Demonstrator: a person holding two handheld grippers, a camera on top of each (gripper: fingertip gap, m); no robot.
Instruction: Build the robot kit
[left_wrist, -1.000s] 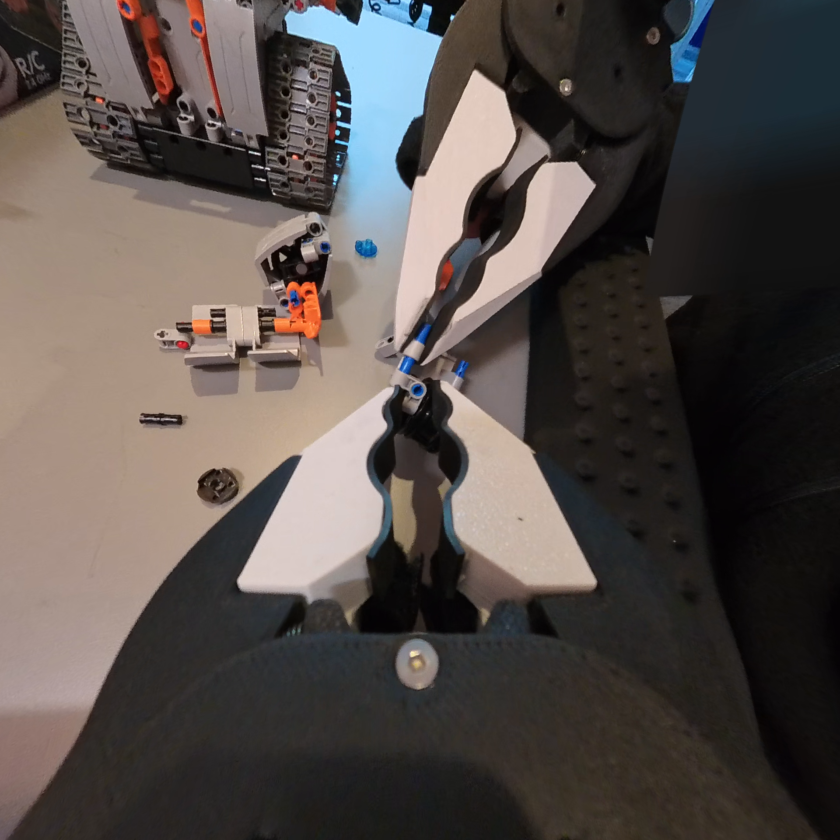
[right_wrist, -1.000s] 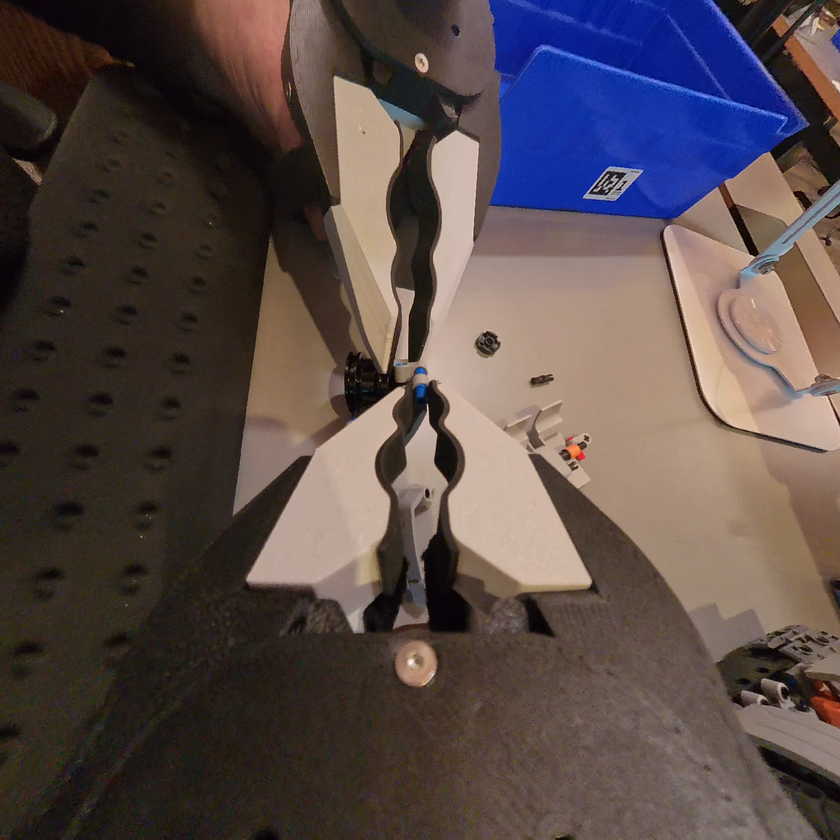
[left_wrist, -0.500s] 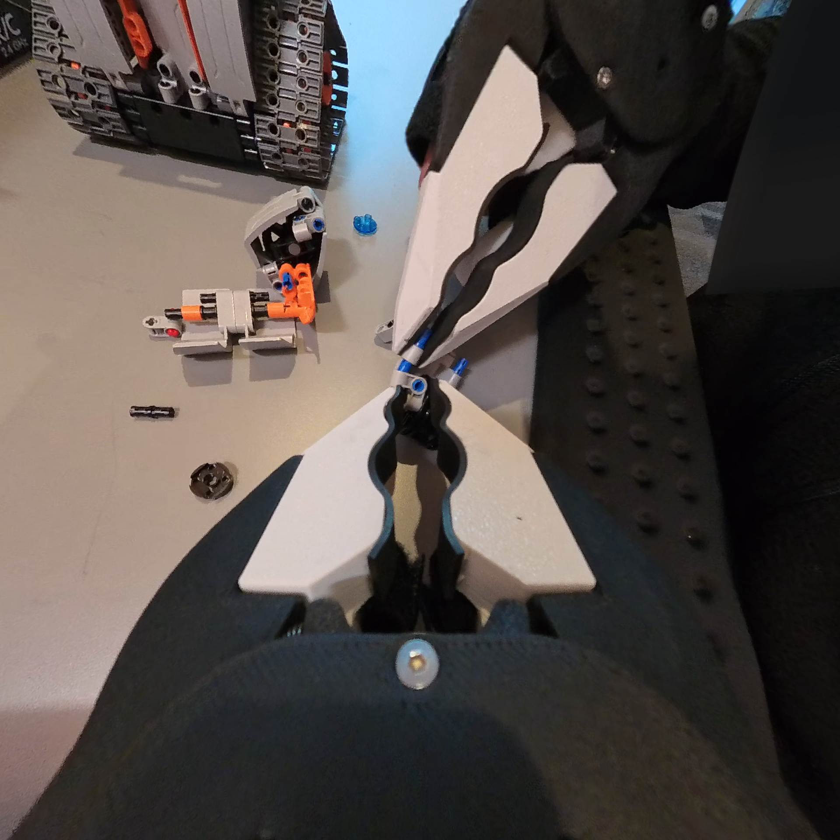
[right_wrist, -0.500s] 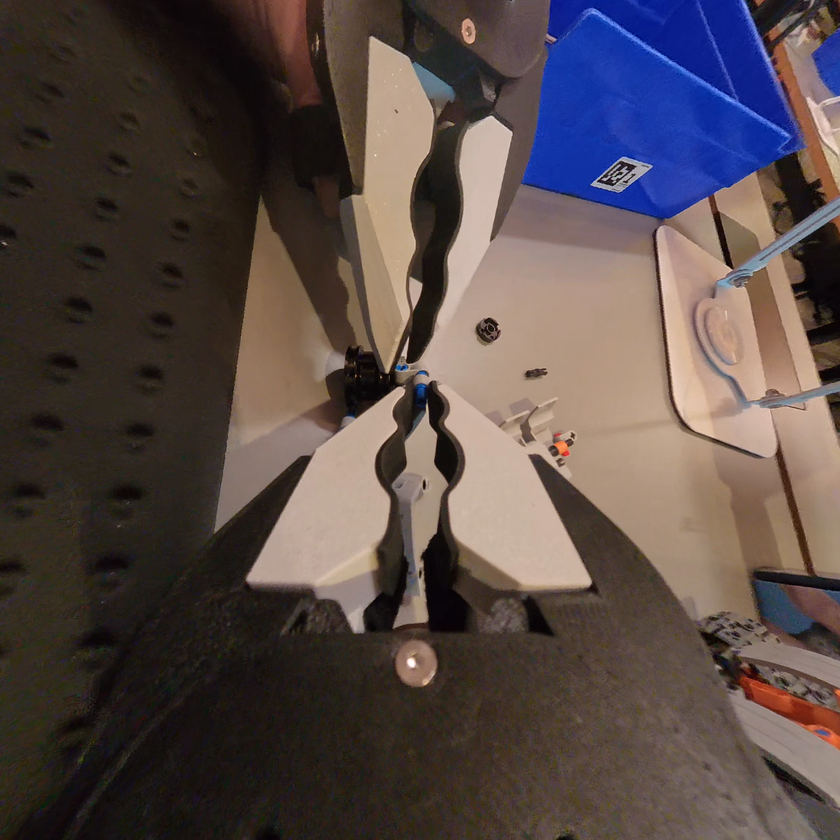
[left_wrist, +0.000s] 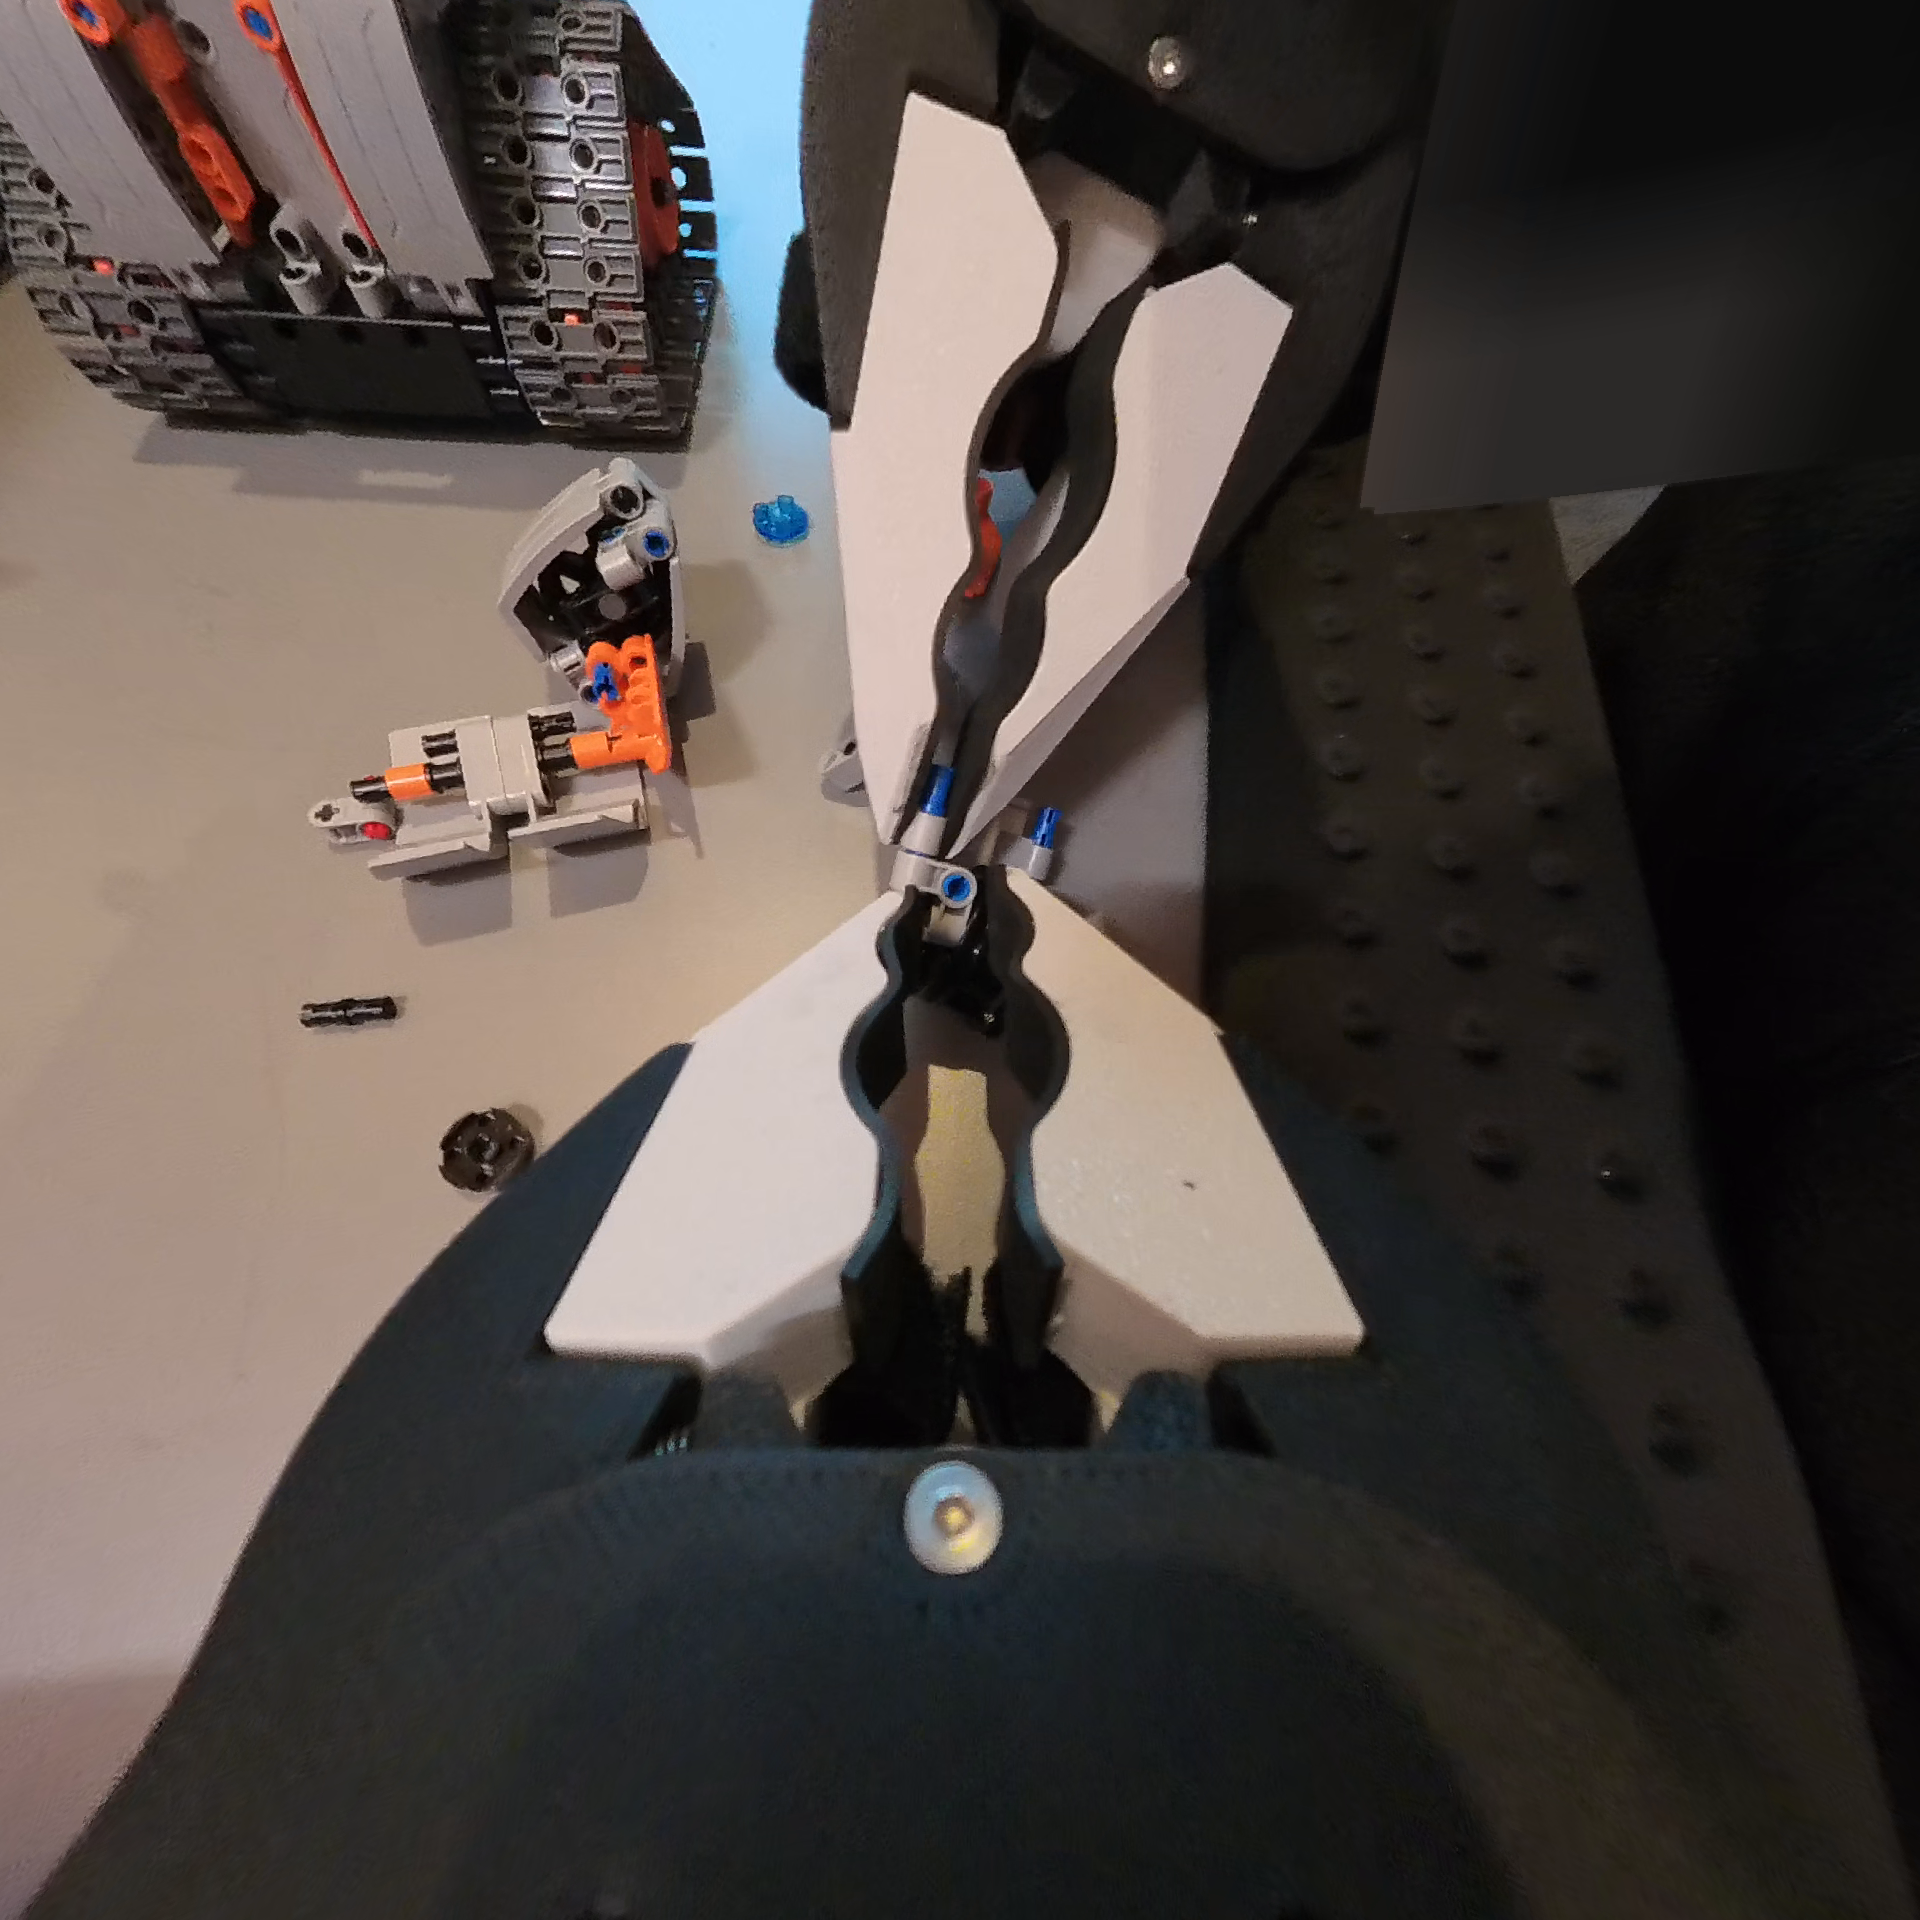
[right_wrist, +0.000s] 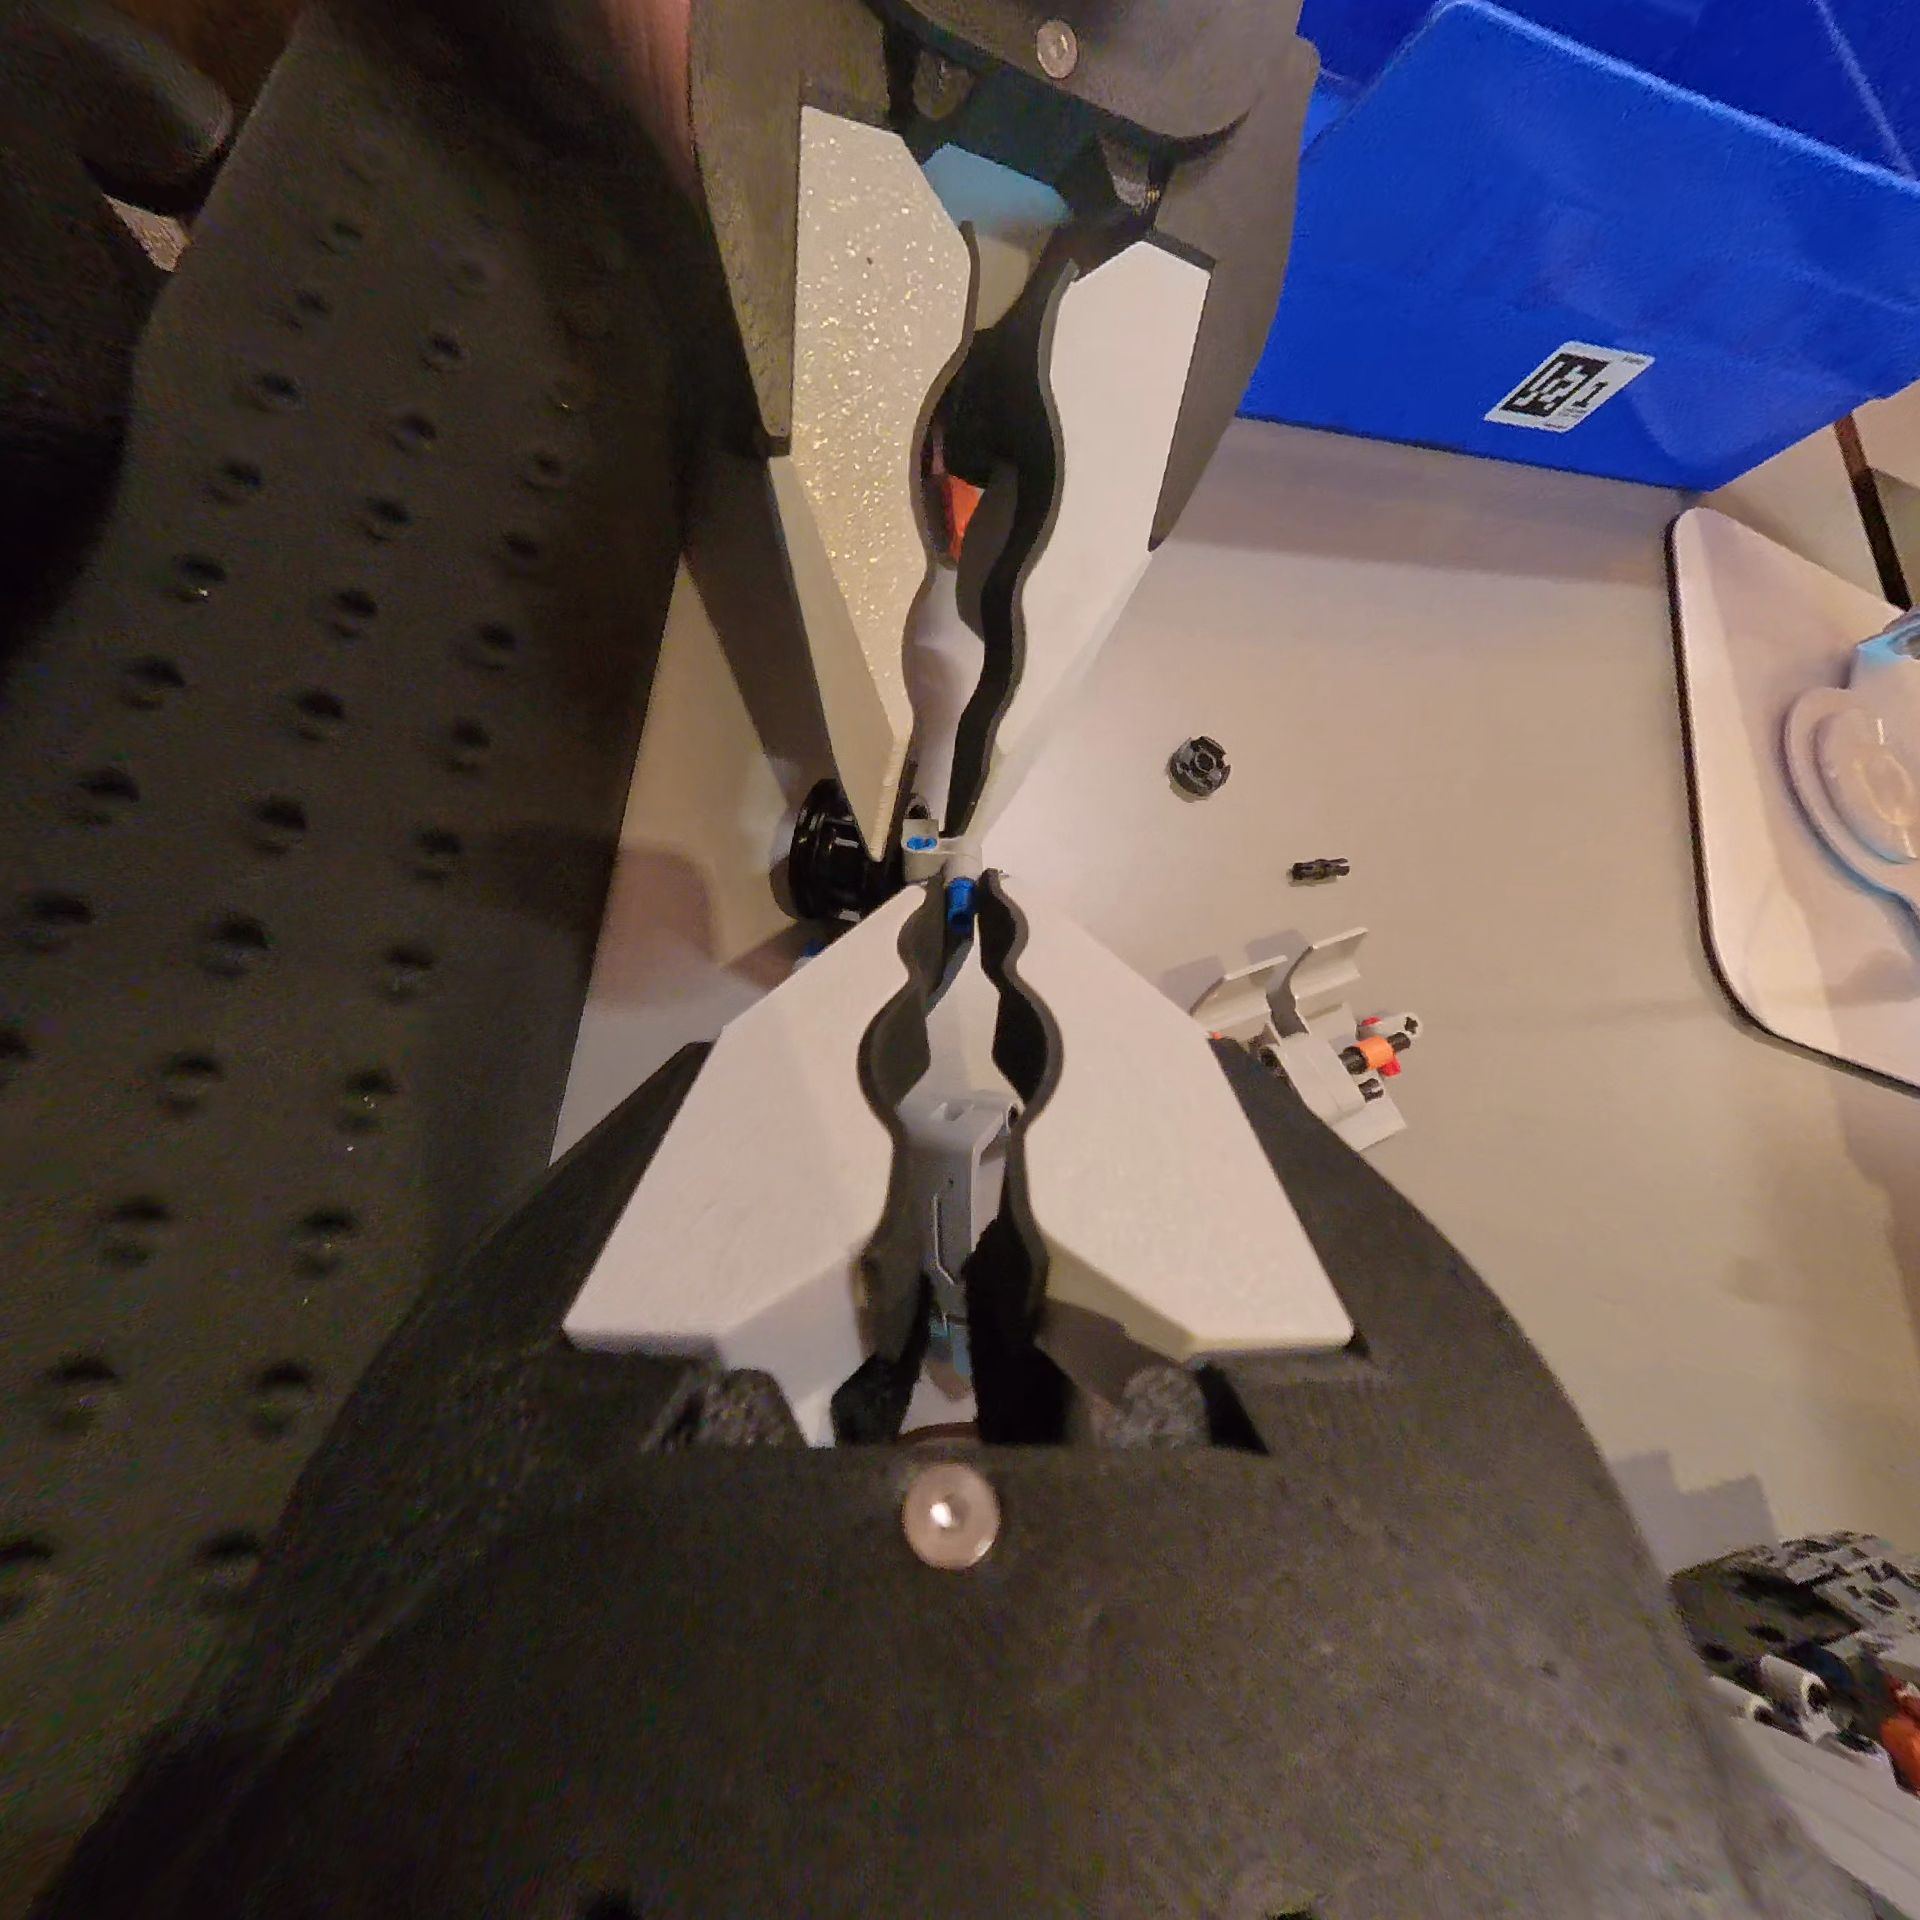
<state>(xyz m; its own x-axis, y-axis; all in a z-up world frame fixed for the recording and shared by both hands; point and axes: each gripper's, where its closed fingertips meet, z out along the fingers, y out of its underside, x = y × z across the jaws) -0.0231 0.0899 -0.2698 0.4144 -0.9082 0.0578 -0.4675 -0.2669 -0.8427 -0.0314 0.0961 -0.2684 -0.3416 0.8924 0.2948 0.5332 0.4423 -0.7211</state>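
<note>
My left gripper (left_wrist: 951, 906) is shut on a small brick piece: a grey connector with a blue pin (left_wrist: 943, 883) on a black wheel-like part (left_wrist: 961, 966). My right gripper (left_wrist: 940, 821) comes in from above, tip to tip with it, and is shut on a grey beam with a blue pin (left_wrist: 935, 798). In the right wrist view the right gripper (right_wrist: 961, 896) holds the grey beam (right_wrist: 961, 1164) between its fingers. The left gripper (right_wrist: 935, 823) meets it from above, with the black wheel (right_wrist: 826, 862) at its tip. The two held pieces touch.
A tracked brick vehicle (left_wrist: 343, 208) stands at the far left. A grey-orange sub-assembly (left_wrist: 499, 779), a curved grey piece (left_wrist: 597, 561), a blue stud (left_wrist: 779, 517), a black pin (left_wrist: 348, 1010) and a black round piece (left_wrist: 485, 1146) lie loose. A black studded mat (left_wrist: 1403, 935), a blue bin (right_wrist: 1558, 229) and a white tray (right_wrist: 1787, 810) are nearby. The grippers are tip to tip, or close to it. From either gripper's tips it is about 15 cm to the blue stud (left_wrist: 779, 517).
Both grippers stay shut and tip to tip. The right gripper has swung to a steeper angle against the left one, and the pair has shifted slightly over the table.
</note>
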